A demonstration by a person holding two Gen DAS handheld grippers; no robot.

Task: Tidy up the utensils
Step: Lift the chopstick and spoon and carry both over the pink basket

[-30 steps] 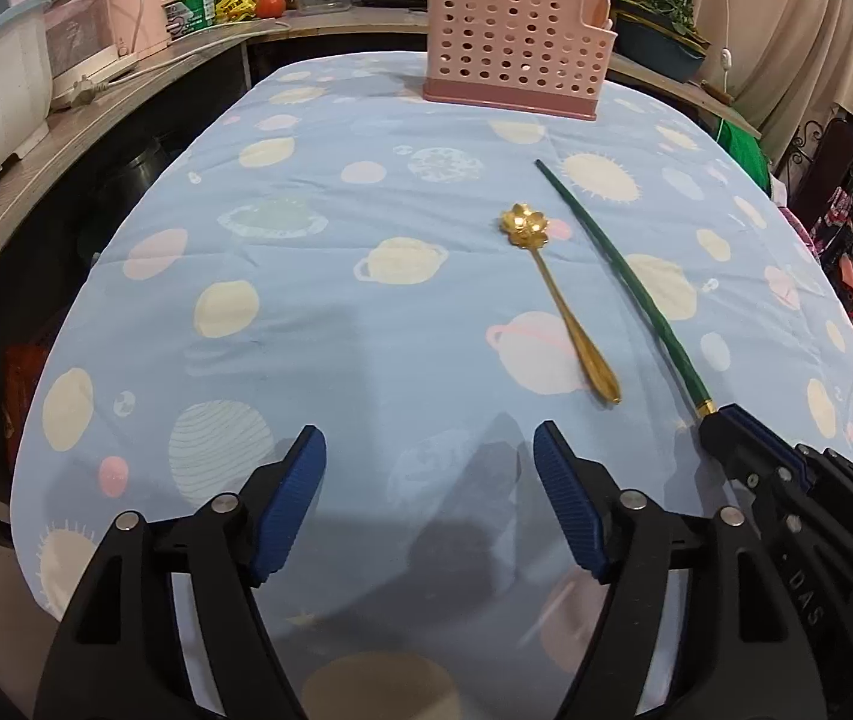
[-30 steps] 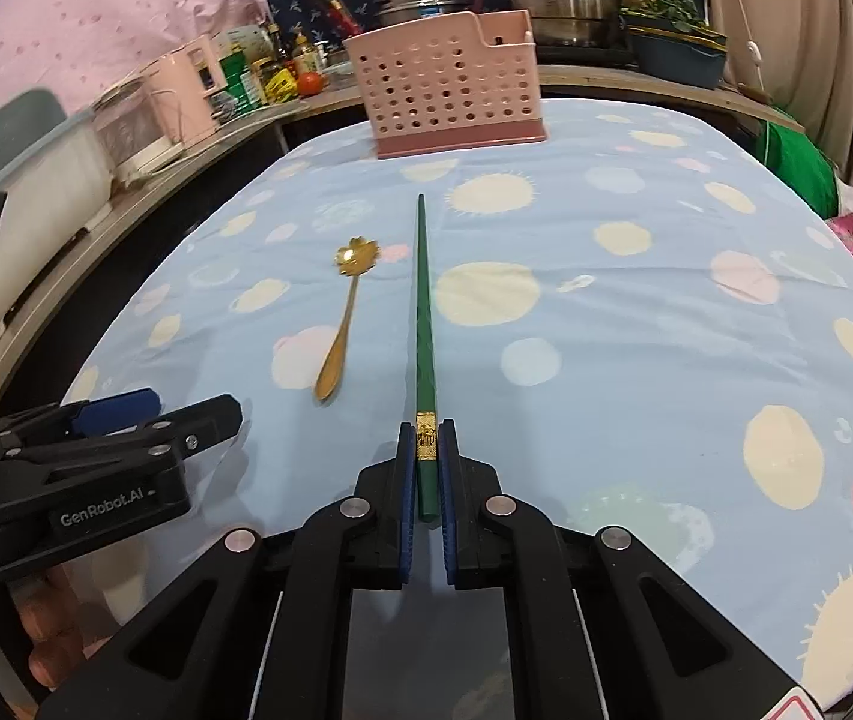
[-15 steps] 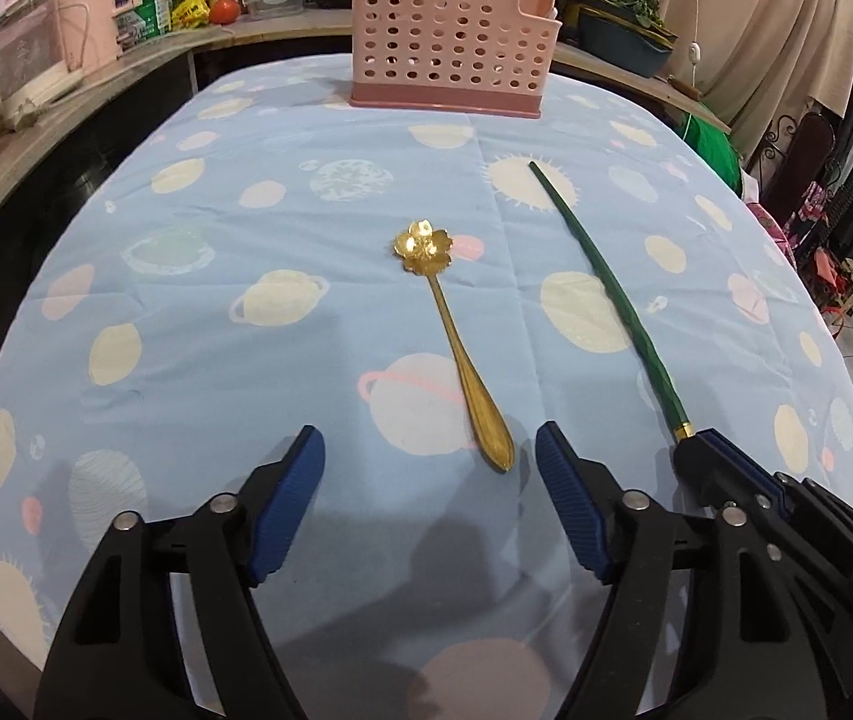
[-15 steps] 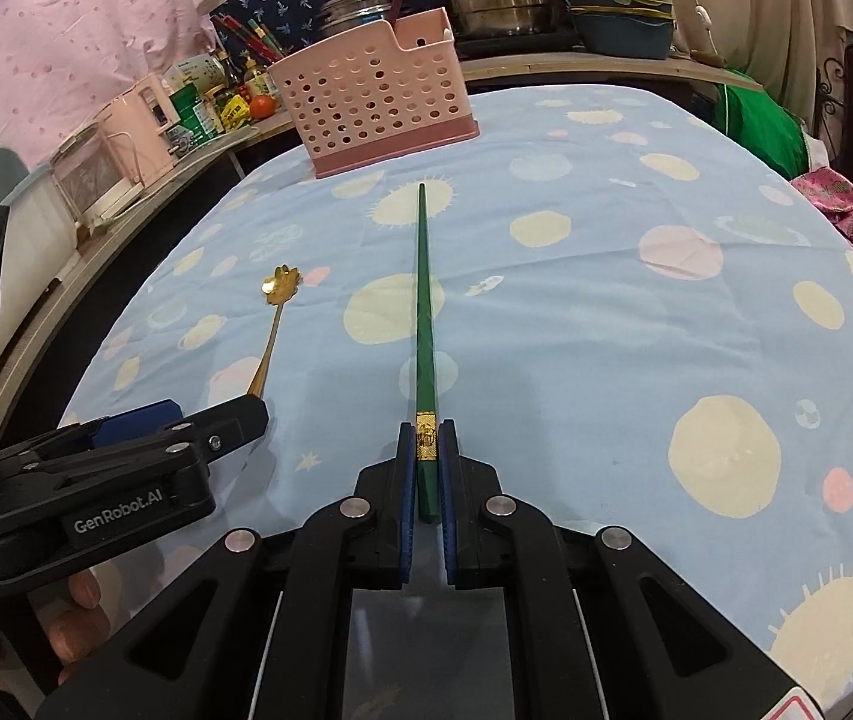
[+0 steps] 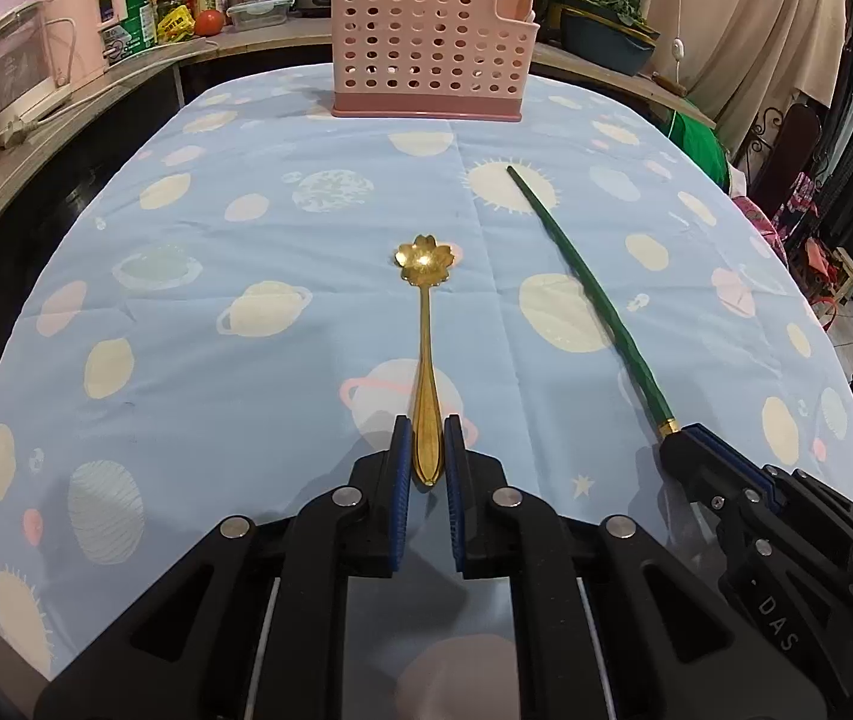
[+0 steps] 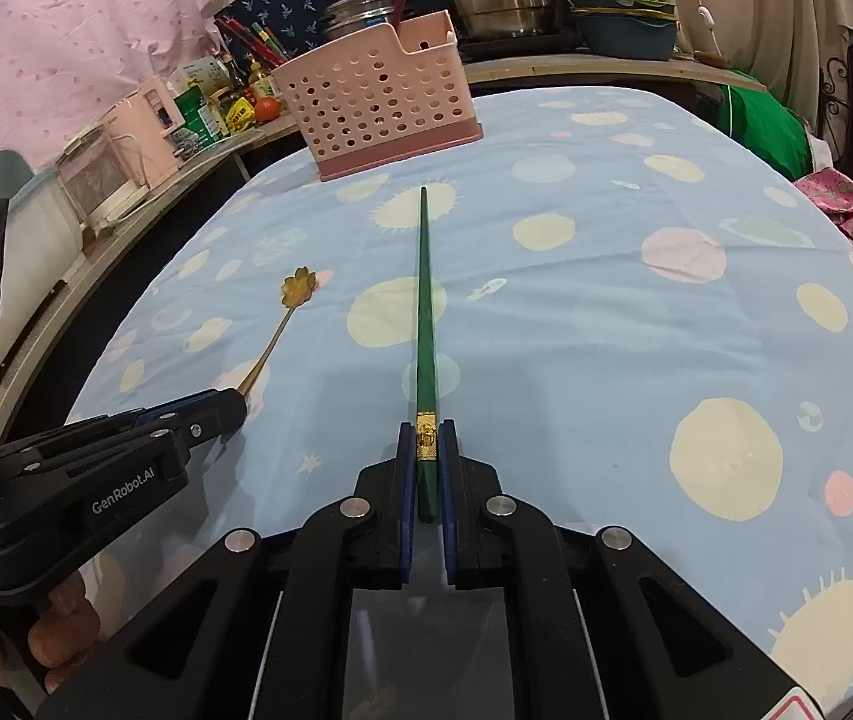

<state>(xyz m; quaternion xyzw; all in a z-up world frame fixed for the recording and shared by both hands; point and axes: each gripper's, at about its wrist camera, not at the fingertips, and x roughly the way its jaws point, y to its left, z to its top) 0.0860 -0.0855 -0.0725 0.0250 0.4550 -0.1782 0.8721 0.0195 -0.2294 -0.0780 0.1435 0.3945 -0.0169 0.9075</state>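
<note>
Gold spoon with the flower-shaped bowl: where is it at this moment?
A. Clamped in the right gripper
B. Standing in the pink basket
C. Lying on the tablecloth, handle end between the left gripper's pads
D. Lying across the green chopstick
C: the gold spoon lies flat on the tablecloth with its handle end clamped in the left gripper.

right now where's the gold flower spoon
In the left wrist view the gold spoon lies mid-table on the planet-print cloth, handle end between the left tongs, flower bowl pointing toward the pink basket, green chopstick to its right.
</note>
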